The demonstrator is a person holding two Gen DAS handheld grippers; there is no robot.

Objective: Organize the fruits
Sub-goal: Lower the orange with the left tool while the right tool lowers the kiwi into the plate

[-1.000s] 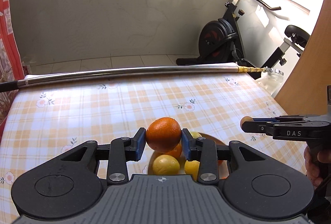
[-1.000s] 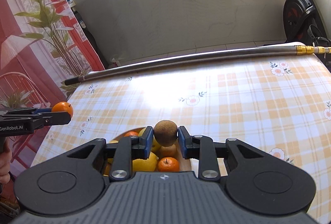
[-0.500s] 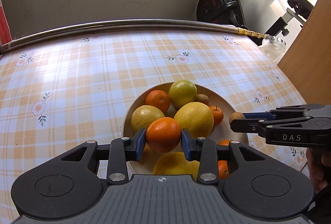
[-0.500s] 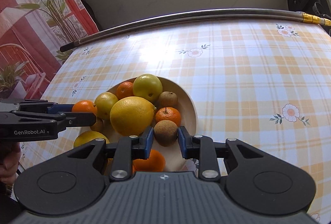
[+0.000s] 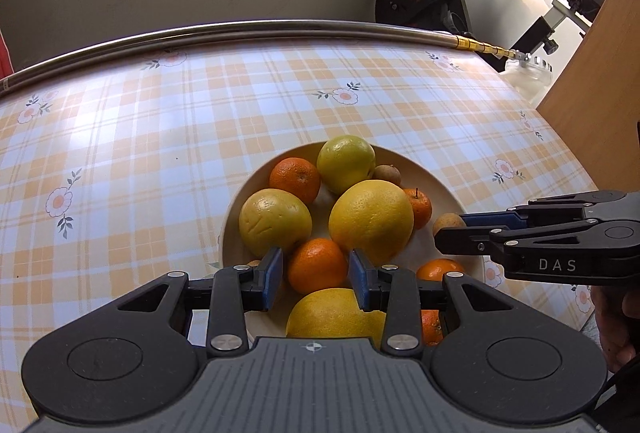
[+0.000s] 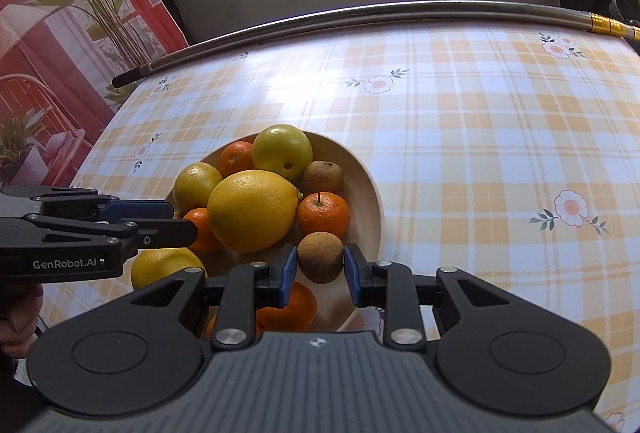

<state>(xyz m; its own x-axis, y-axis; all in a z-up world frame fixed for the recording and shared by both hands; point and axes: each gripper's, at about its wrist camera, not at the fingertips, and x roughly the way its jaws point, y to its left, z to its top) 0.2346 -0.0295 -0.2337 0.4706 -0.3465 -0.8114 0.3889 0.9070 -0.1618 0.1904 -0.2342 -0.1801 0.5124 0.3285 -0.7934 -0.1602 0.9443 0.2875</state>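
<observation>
Left gripper [image 5: 316,275] pinches a mandarin [image 5: 318,265] at its widest girth: light, soft-skinned, bruisable. Right gripper [image 6: 320,269] clamps a firm, rough brown fruit [image 6: 321,257] above the bowl [image 6: 370,201].

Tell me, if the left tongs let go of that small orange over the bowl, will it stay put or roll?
The small orange is round, so it would probably roll a little. It sits low among the big yellow citrus and other fruit in the bowl, which should stop it quickly. Its rind looks firm and dimpled, so the left tongs likely will not slip.
</observation>
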